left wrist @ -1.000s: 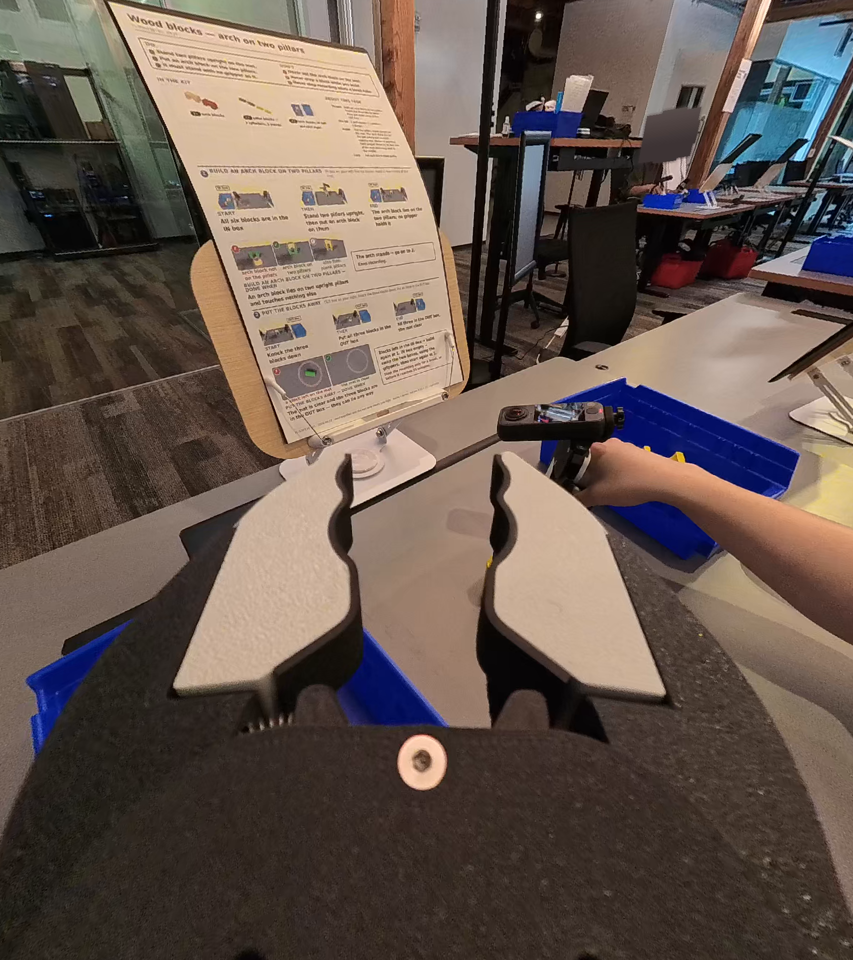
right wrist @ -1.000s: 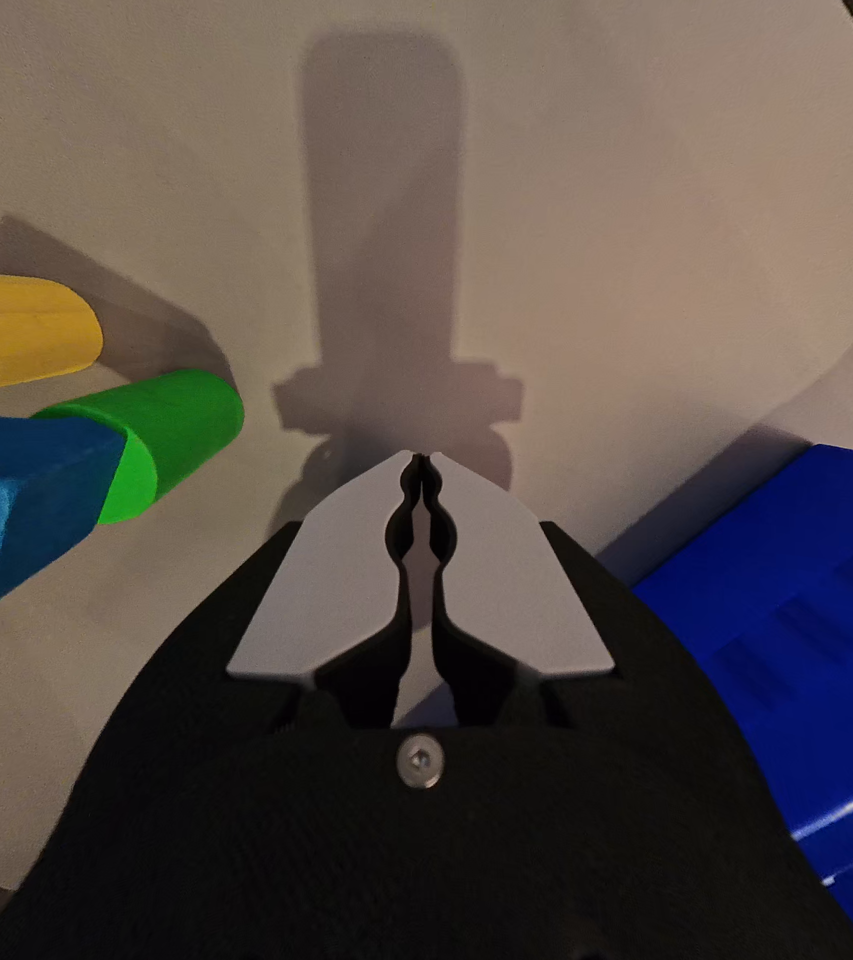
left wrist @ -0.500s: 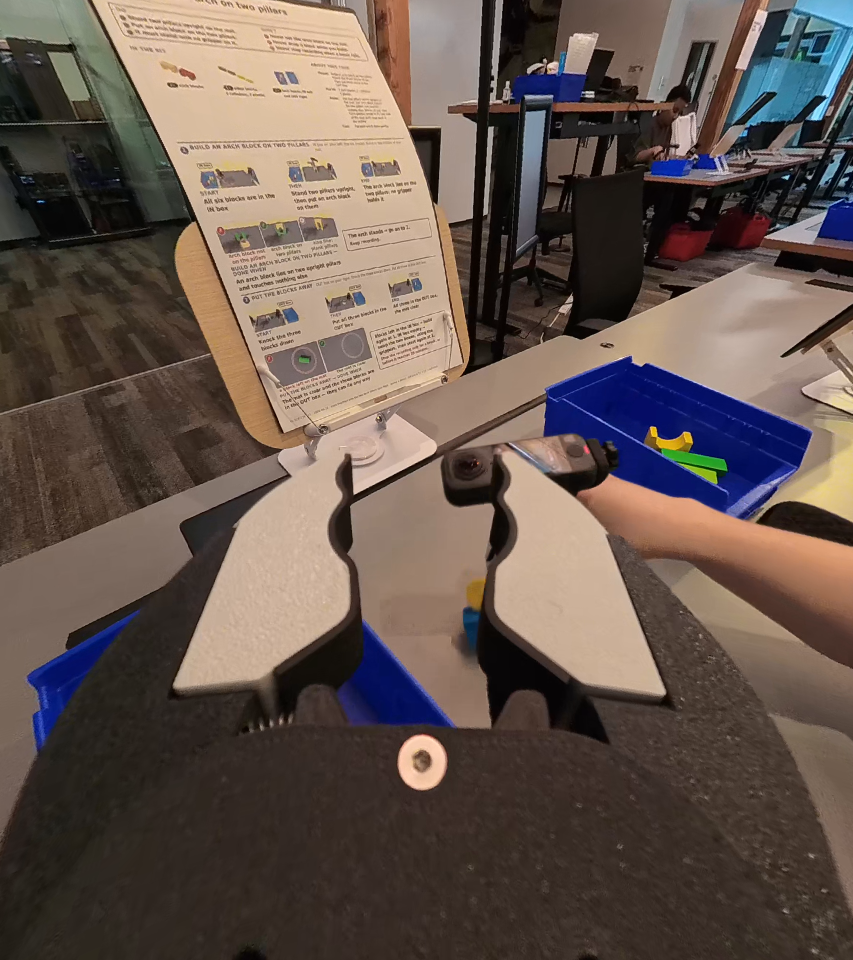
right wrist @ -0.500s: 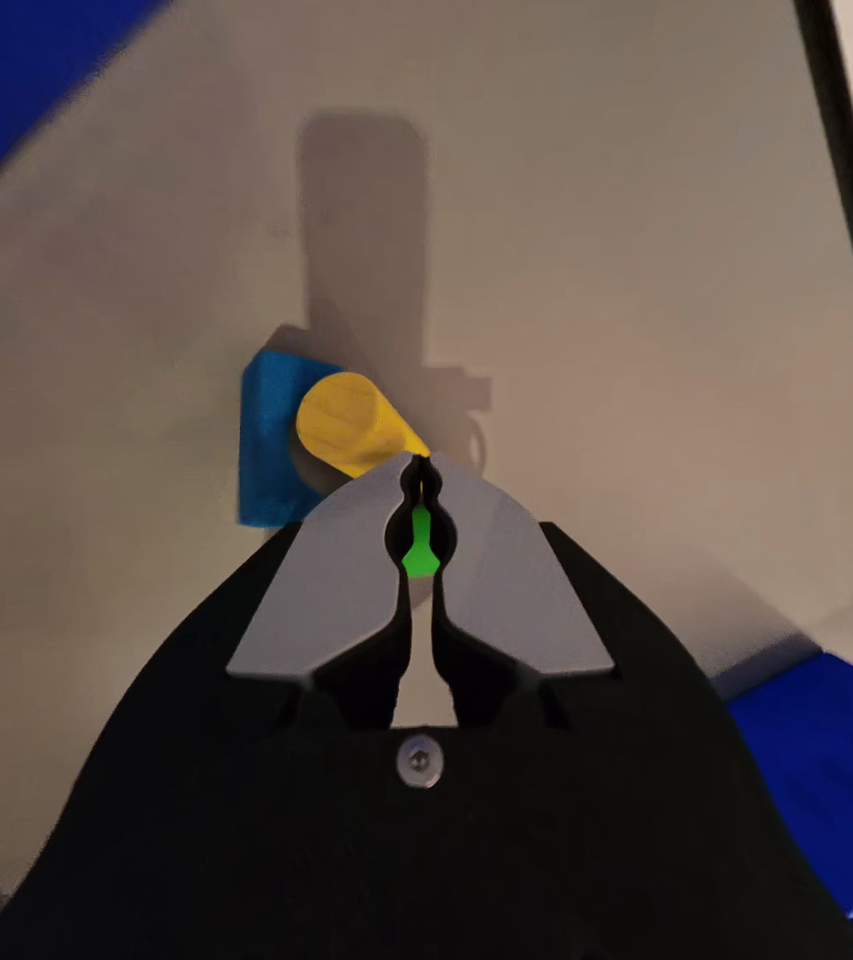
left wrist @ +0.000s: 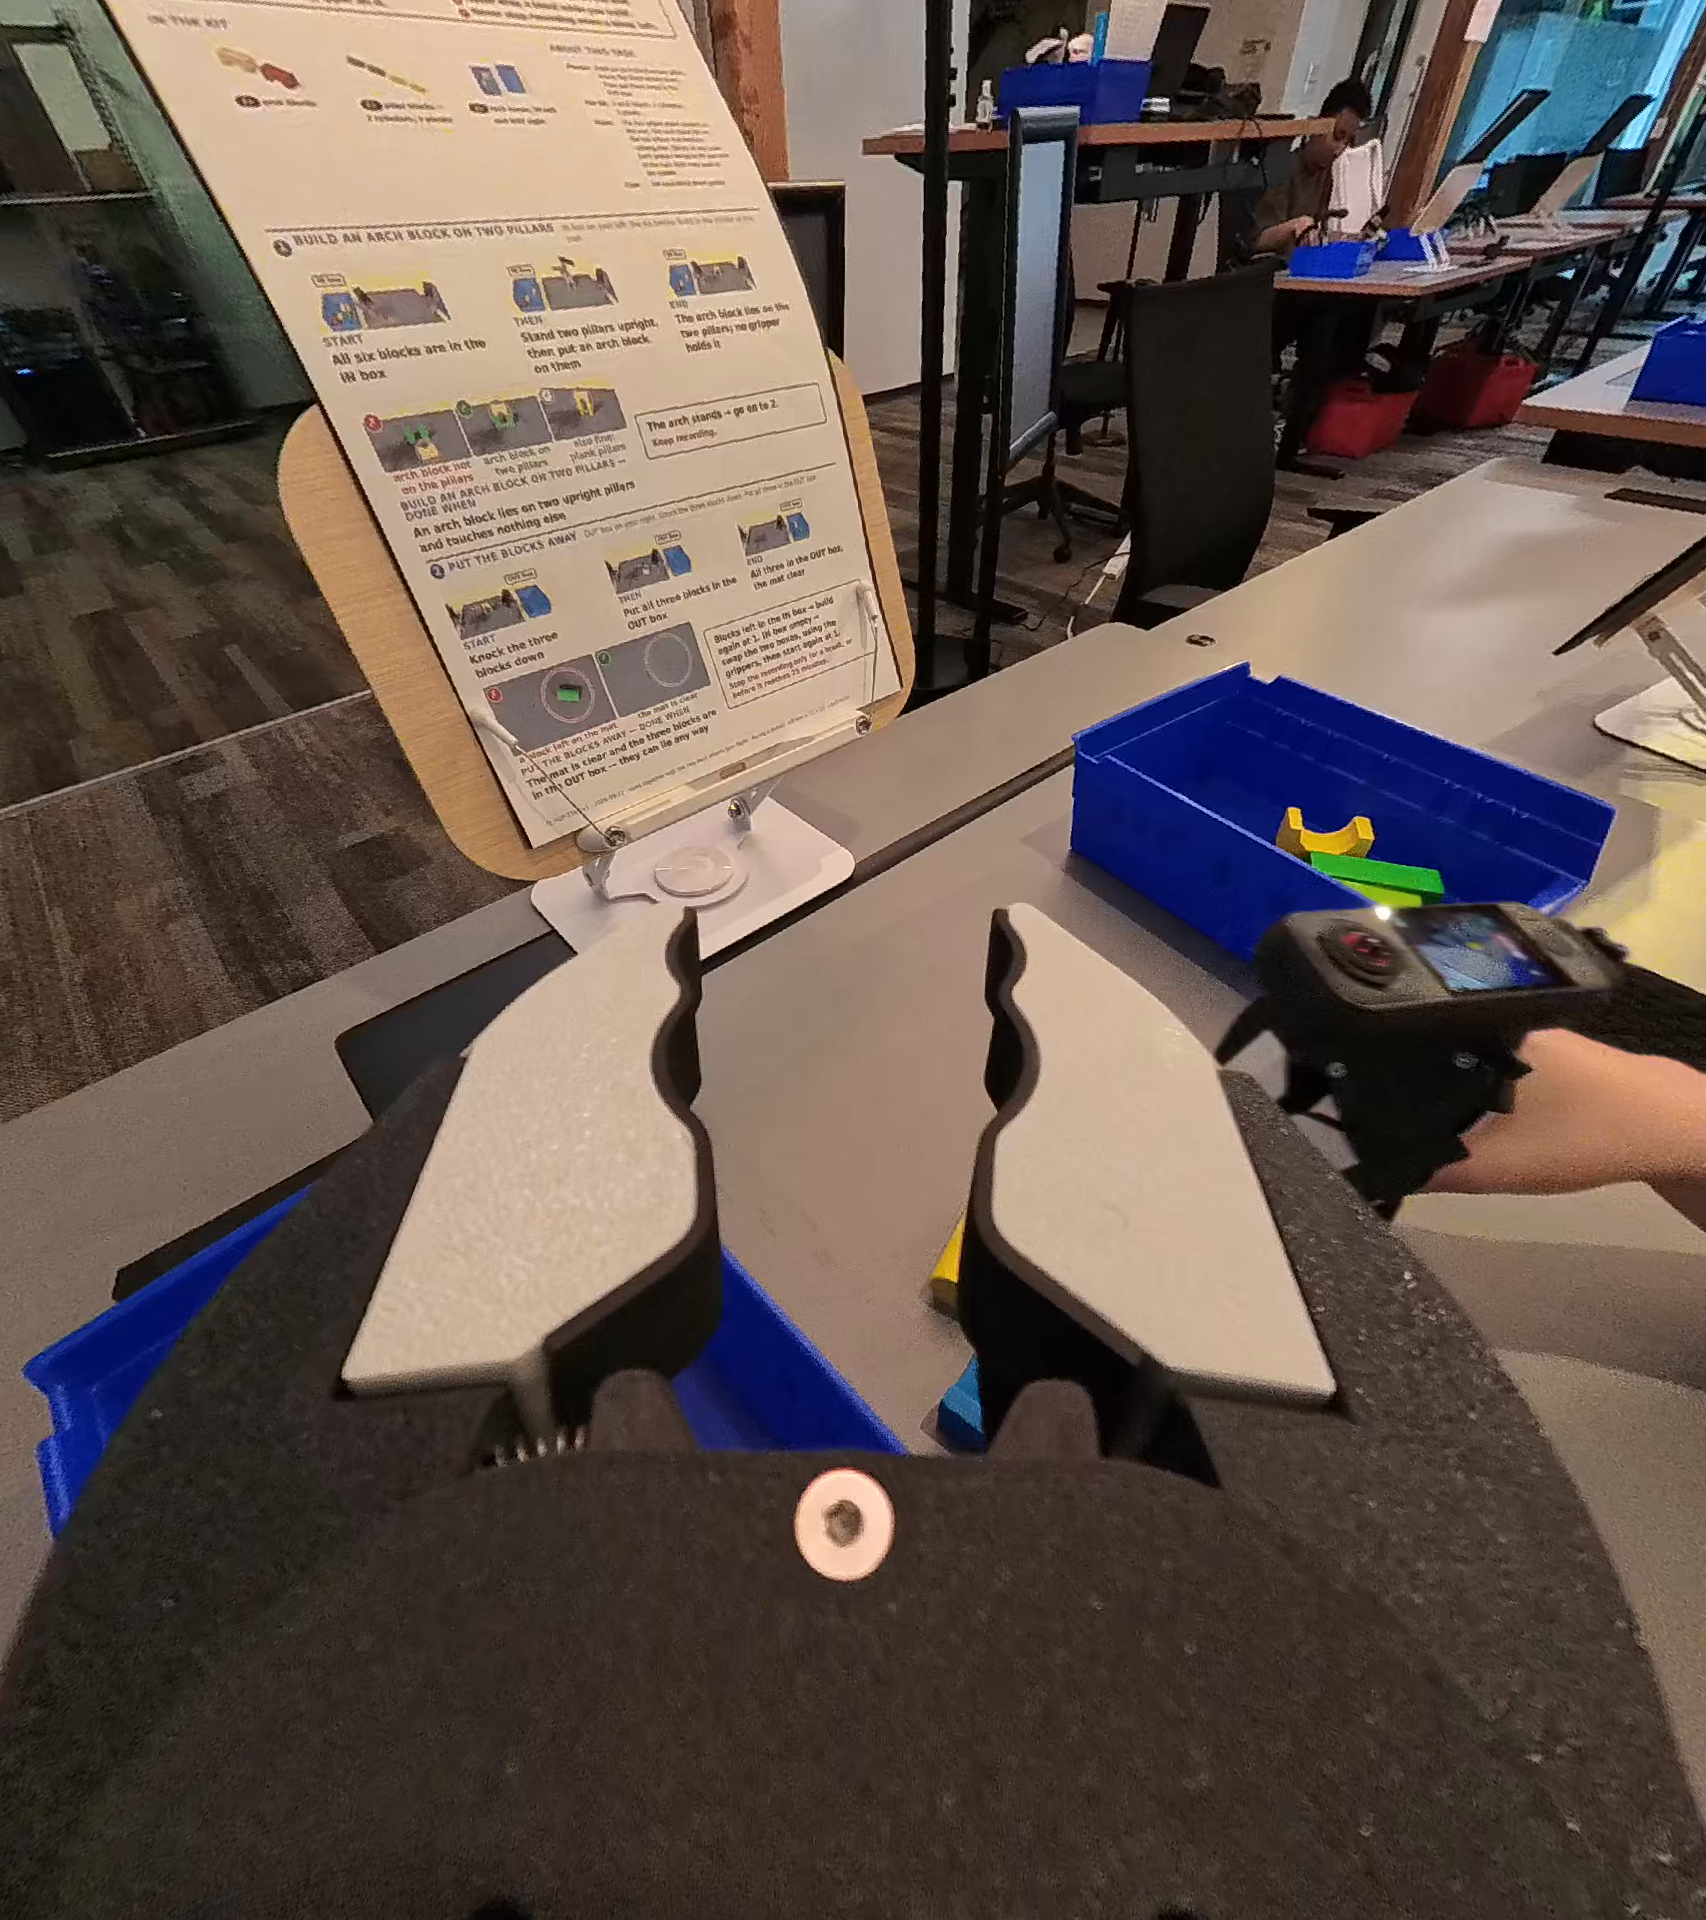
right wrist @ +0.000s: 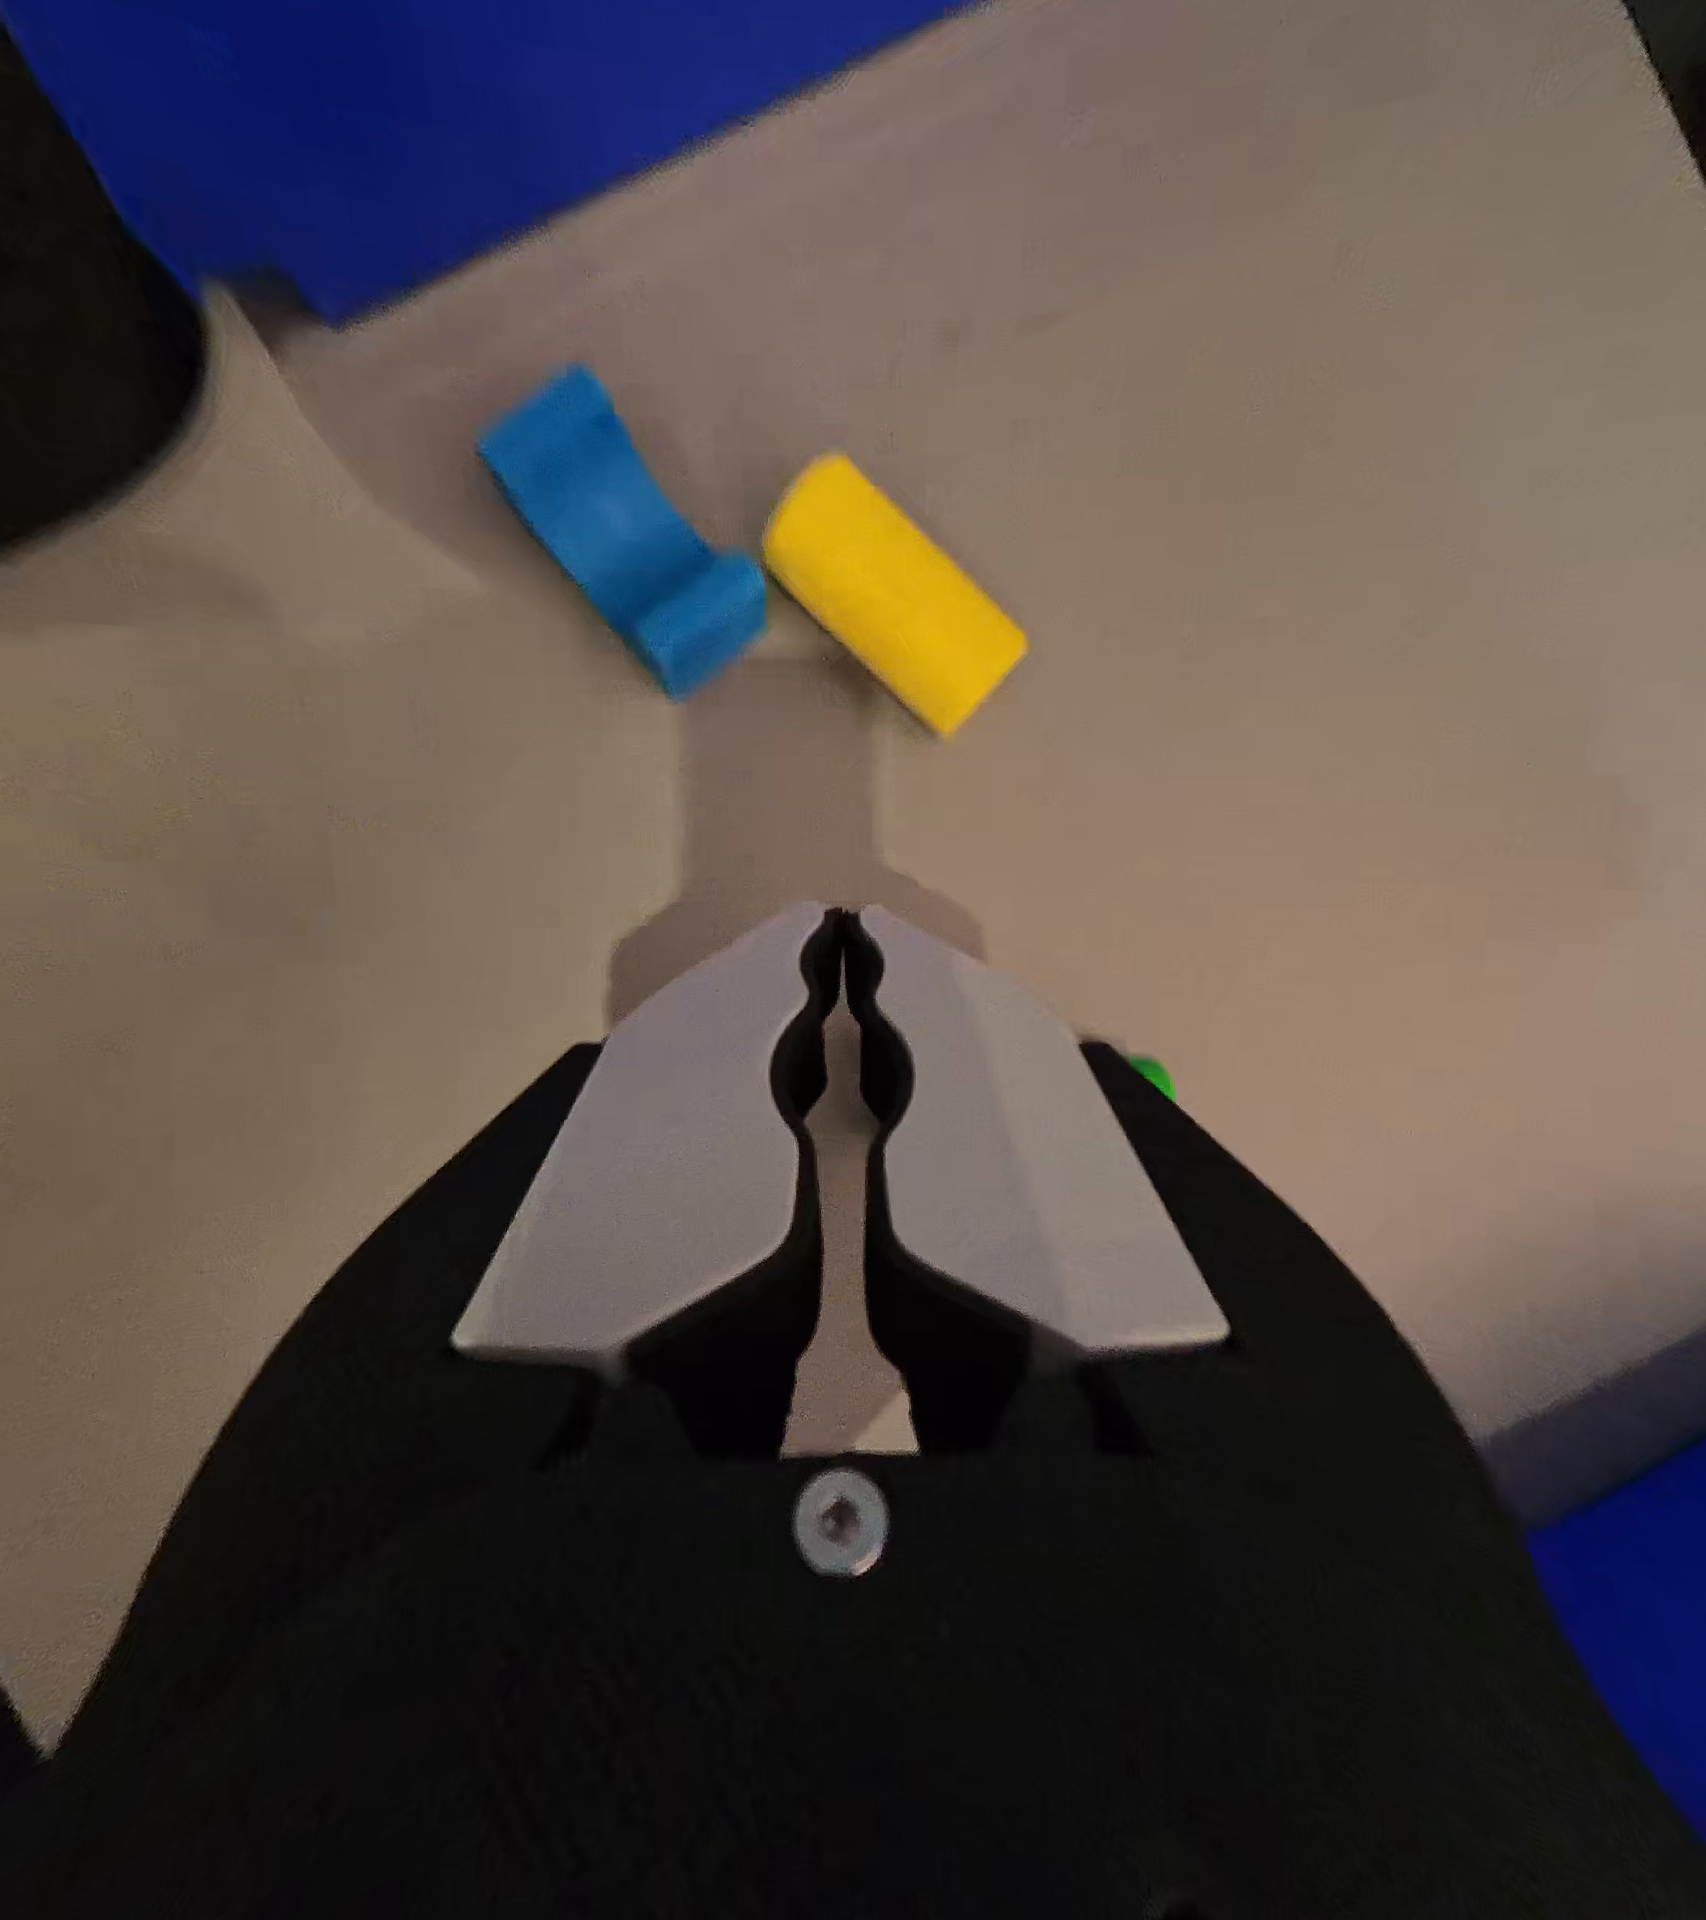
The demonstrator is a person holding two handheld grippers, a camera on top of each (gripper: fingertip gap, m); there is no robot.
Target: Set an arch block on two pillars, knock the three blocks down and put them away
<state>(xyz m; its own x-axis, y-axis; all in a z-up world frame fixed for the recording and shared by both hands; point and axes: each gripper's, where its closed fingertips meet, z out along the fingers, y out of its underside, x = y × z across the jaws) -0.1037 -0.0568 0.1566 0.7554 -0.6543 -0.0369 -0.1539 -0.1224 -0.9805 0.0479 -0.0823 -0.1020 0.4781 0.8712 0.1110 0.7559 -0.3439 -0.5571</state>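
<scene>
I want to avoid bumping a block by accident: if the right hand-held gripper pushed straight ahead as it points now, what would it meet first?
Probably bare table. The shut right hand-held gripper aims between the blue arch block and yellow cylinder; depth is unclear.

Left tool agape, right tool closed

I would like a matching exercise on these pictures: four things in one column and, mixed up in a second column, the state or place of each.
1. blue arch block
2. yellow arch block
3. left gripper
4. right gripper

a. fingers closed, holding nothing
b. lying on the grey table beside the yellow cylinder block
c. fingers wide apart
d. inside the blue plastic bin

Pairs: 1-b, 2-d, 3-c, 4-a
</scene>
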